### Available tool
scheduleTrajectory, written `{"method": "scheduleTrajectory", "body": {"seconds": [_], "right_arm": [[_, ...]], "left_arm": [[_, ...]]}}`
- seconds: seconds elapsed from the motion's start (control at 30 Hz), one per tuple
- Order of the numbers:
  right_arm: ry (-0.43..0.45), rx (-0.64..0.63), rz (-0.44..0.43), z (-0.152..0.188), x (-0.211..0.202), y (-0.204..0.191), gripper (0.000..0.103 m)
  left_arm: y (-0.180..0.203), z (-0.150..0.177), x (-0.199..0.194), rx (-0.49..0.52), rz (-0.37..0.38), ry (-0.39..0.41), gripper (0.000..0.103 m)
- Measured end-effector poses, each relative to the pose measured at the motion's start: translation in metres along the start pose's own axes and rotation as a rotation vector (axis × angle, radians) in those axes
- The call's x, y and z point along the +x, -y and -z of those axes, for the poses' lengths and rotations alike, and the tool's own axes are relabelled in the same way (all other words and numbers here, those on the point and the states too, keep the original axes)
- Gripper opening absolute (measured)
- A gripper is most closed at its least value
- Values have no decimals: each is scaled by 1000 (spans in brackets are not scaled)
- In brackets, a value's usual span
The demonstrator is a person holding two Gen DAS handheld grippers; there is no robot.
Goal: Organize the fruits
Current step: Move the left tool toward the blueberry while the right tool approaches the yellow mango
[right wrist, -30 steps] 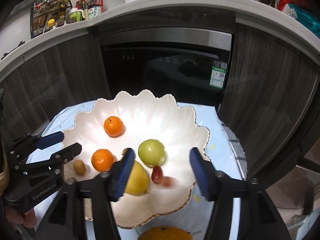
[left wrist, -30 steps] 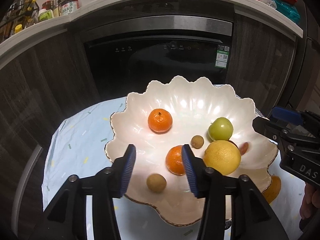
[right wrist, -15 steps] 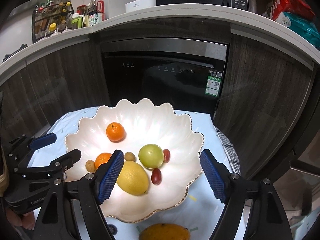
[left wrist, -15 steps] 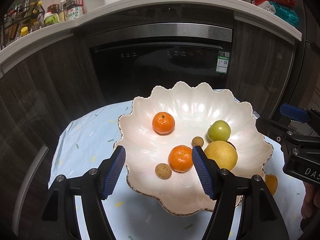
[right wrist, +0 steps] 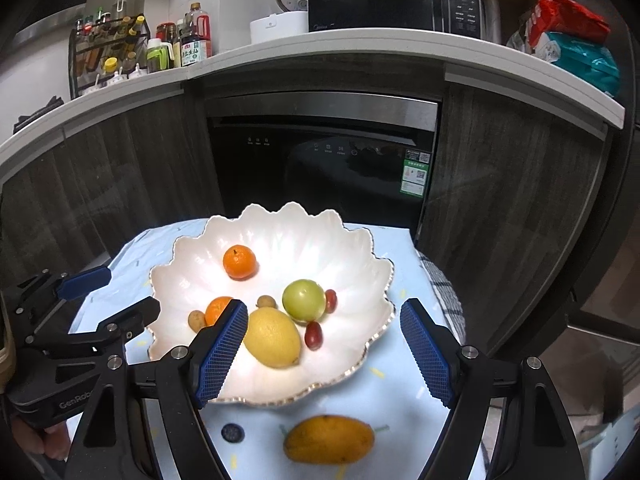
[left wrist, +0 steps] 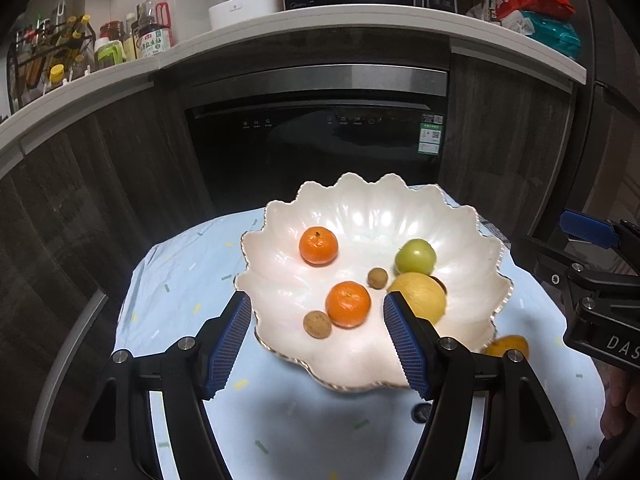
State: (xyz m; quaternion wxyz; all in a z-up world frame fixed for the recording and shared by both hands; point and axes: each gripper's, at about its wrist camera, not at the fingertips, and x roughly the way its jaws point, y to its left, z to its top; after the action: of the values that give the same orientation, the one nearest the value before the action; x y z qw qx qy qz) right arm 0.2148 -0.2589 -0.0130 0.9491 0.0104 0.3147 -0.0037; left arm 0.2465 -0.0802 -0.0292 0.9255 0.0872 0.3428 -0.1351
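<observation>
From the left wrist view, the left gripper (left wrist: 316, 334) has its blue-padded fingers (left wrist: 228, 344) standing apart with nothing clamped; the jaws have just been opening. Beyond and between the fingers sits the white scalloped bowl (left wrist: 360, 208) on the light blue cloth (left wrist: 180, 280) that covers the bench. One orange mandarin (left wrist: 347, 304) lies in the gap just ahead of the fingers, with a small brown fruit (left wrist: 317, 323) touching its near left side. A second mandarin (left wrist: 318, 245) lies farther off, apart from the rest. Just past the right finger are the lemon (left wrist: 420, 298), a second small brown fruit (left wrist: 377, 278) and the green fruit (left wrist: 415, 257). The right gripper (left wrist: 592, 264) enters at the far right edge, beside the bowl. An orange-yellow fruit (left wrist: 506, 346) shows on the cloth outside the bowl rim, right of the right finger.

From the right wrist view, the right gripper (right wrist: 322, 354) also has its fingers (right wrist: 426, 354) wide apart and empty, the jaws having just been opening. The lemon (right wrist: 272, 336) lies just beside the left finger, between the two. Two small red fruits (right wrist: 313, 335) rest by the green fruit (right wrist: 303, 300), farther ahead. The near mandarin (right wrist: 217, 309) is partly hidden behind the left finger. The orange-yellow fruit (right wrist: 329, 439) lies on the cloth below the gap, outside the bowl (right wrist: 360, 344). A small dark round thing (right wrist: 232, 433) lies beside it; what it is I cannot tell. The left gripper (right wrist: 92, 304) sits to the left, beside the bowl rim.
</observation>
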Motion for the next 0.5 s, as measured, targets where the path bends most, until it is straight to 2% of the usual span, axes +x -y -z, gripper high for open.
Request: {"method": "scheduleTrajectory", "body": {"seconds": [0.5], "right_arm": [[-19,6,13,34,-36,10,79]], "left_arm": [[27,29,-33,45,39,-2,68]]}}
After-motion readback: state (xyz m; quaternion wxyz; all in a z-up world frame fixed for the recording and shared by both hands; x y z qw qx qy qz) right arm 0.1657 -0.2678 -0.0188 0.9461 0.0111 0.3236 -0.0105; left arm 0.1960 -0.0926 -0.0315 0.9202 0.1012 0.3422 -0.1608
